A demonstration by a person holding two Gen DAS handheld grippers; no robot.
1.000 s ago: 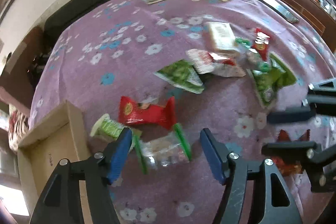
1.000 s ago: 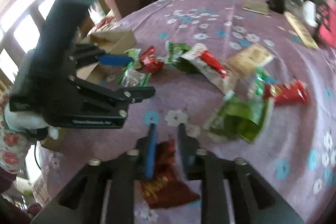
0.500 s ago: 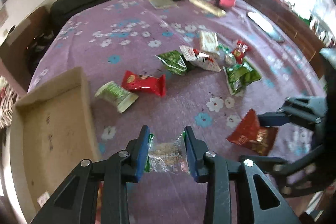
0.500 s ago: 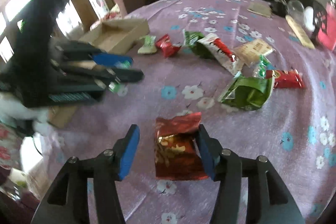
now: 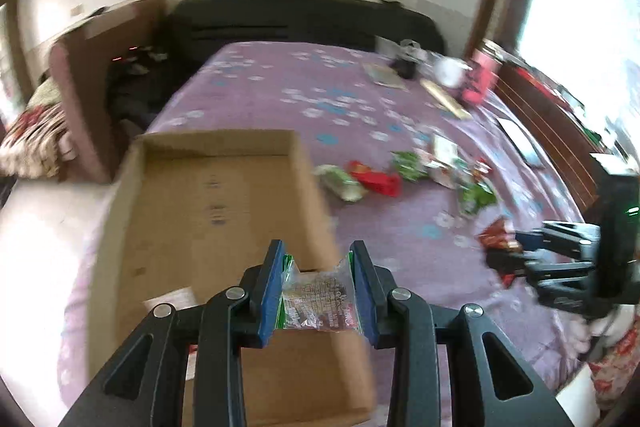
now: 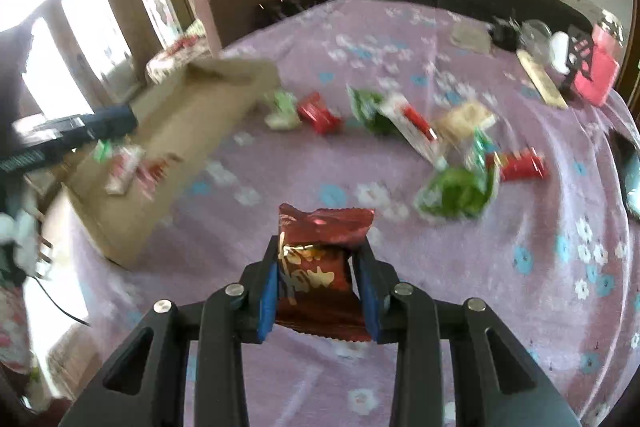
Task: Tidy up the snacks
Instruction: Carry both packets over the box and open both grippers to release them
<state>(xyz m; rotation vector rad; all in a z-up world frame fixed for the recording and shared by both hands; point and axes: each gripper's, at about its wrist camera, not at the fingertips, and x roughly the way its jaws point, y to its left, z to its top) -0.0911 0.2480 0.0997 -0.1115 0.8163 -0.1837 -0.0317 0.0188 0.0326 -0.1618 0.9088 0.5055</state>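
Observation:
My left gripper (image 5: 317, 293) is shut on a clear snack packet with green ends (image 5: 318, 303) and holds it above the open cardboard box (image 5: 208, 187). My right gripper (image 6: 318, 293) is shut on a dark red snack bag (image 6: 320, 259) and holds it above the purple flowered cloth (image 6: 540, 287). The right gripper (image 5: 516, 259) with its red bag also shows in the left wrist view at the right. The box (image 6: 192, 131) shows in the right wrist view at the left, with the left gripper (image 6: 96, 131) over it. Several green, red and white snack packets (image 6: 400, 123) lie loose mid-table.
A pink bottle (image 6: 596, 75), a long flat bar (image 6: 540, 83), a dark small object (image 6: 504, 31) and a phone-like slab (image 6: 628, 179) lie at the far and right edges. A dark sofa (image 5: 304, 23) stands behind the table. The box sits at the table's left edge.
My left gripper has lifted the clear packet and carried it left over the box. My right gripper has closed on the red bag and raised it off the cloth.

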